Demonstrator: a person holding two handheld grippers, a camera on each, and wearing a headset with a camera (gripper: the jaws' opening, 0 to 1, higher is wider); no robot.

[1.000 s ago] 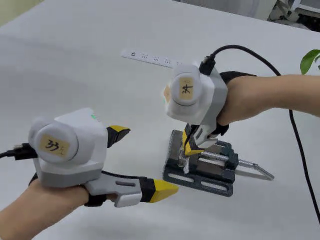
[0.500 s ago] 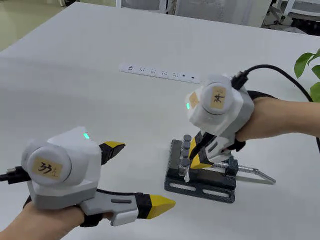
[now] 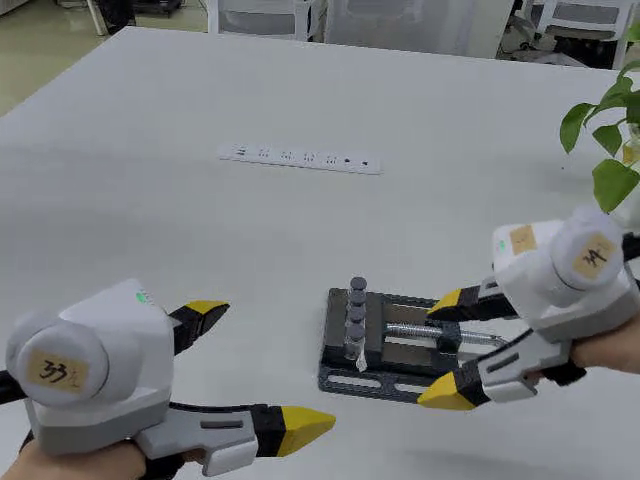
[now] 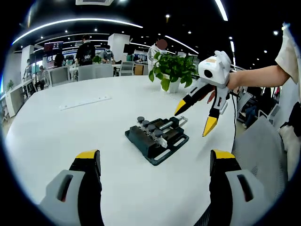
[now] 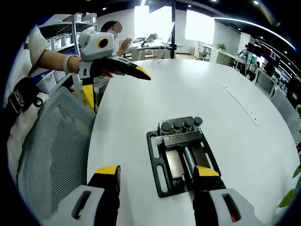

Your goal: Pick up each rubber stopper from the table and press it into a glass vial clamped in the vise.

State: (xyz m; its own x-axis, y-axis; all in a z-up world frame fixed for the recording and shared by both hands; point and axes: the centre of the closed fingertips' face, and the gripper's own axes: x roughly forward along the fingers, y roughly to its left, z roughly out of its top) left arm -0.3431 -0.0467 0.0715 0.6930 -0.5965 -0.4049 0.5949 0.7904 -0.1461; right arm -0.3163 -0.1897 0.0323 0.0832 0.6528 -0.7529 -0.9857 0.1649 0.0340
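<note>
1. One dark vise sits on the white table, in front of the person and a little to the right.
2. Four glass vials stand upright in a single row, clamped between the vise's plates at the end away from the screw.
3. Each of the four vials has a dark rubber stopper in its mouth; the right gripper view shows all four tops side by side.
4. Two grippers are in view, each with two yellow-tipped jaws.
5. The left gripper is held near the table's front edge, well apart from the vise, with its jaws spread wide and nothing between them.
6. The right gripper is at the screw end of the vise and points toward the vials; its jaws are also spread wide and hold nothing. Whether a tip touches the vise cannot be told.
7. One white power strip lies farther back on the table.
8. One leafy green plant stands at the right edge.
</note>
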